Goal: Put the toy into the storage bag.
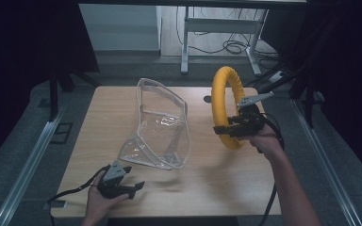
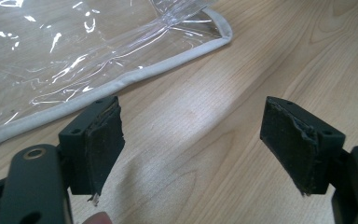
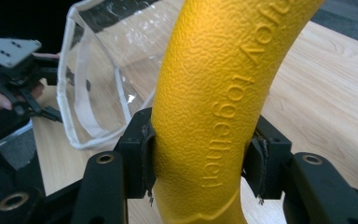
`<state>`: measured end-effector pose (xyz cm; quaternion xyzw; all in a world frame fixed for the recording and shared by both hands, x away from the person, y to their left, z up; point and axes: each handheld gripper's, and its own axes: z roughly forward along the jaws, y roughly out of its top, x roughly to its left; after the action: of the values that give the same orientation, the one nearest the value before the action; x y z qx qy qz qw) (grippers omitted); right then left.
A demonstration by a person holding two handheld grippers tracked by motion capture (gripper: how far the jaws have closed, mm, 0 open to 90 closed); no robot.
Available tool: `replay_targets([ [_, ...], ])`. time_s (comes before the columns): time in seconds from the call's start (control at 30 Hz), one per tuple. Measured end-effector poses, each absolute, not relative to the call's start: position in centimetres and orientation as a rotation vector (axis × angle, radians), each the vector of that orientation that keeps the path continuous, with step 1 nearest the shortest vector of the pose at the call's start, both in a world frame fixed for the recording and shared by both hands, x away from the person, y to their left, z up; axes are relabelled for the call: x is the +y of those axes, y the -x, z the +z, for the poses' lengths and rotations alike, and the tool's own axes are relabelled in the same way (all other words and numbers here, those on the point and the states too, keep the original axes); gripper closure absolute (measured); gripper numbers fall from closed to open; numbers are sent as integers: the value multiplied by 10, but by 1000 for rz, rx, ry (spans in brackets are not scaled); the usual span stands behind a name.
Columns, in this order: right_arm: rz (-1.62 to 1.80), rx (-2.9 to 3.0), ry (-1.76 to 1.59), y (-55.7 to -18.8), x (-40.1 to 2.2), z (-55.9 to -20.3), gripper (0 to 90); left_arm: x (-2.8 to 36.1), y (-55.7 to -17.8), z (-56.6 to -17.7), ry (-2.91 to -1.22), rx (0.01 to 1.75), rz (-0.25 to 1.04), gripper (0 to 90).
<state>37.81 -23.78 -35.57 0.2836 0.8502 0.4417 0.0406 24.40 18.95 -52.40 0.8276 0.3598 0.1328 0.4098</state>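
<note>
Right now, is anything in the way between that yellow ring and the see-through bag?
Nothing visible does. The right gripper holds the yellow ring upright above the table, and only bare wood lies between it and the clear bag, whose opening faces the ring.

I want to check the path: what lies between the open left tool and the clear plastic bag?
Only bare wooden table. In the left gripper view, the left tool stands open, short of the clear plastic bag, and nothing lies between them.

The light wooden worktop carries a clear plastic bag, standing open just beyond the left tool.
</note>
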Motion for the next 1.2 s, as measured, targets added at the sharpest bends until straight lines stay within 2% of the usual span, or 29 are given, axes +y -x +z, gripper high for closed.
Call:
replay_targets([
  [1.2,1558,2522,-798,-374,-219,-340,504,188,-245,-526,-2099,907,337,211],
])
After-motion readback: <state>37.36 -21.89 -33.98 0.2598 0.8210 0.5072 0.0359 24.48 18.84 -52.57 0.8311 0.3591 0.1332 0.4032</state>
